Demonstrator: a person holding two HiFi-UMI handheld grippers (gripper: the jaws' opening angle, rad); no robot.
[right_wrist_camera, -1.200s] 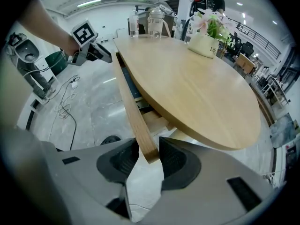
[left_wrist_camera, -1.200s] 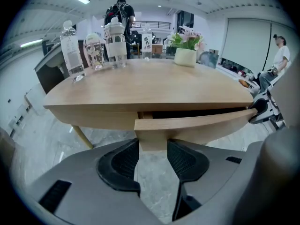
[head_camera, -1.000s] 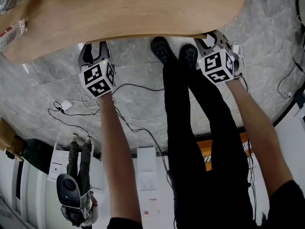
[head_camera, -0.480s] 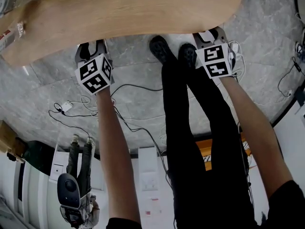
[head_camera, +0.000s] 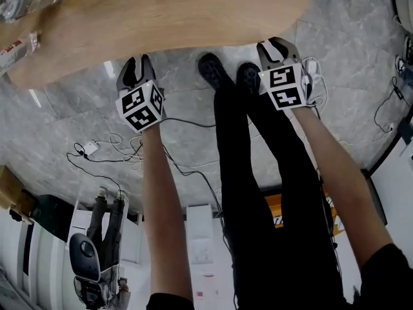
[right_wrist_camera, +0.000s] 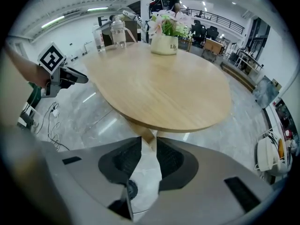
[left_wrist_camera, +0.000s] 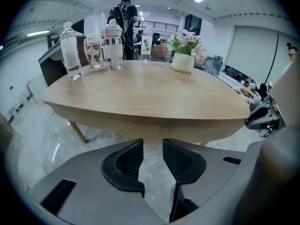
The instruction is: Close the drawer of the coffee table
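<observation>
The coffee table (head_camera: 168,18) is a rounded light-wood top across the upper head view; no drawer front shows in any view. My left gripper (head_camera: 137,61) hangs just off the near edge, pointing down at the table (left_wrist_camera: 154,97). Its jaws (left_wrist_camera: 153,144) are closing with only floor between them. My right gripper (head_camera: 274,46) is at the table's right end, beside the person's shoes. Its jaws (right_wrist_camera: 149,142) are also closing on nothing, with the table (right_wrist_camera: 159,88) and a leg beyond. The right gripper view also catches the left gripper (right_wrist_camera: 61,81).
Water bottles (left_wrist_camera: 70,50), glass jars and a potted flower (left_wrist_camera: 183,60) stand on the far part of the table. The person's legs and black shoes (head_camera: 219,70) stand between the grippers. Cables (head_camera: 97,147) trail over the grey marble floor.
Both grippers have drawn back from under the table's edge, so their jaws show fully. The left one shifted right, the right one slightly left.
</observation>
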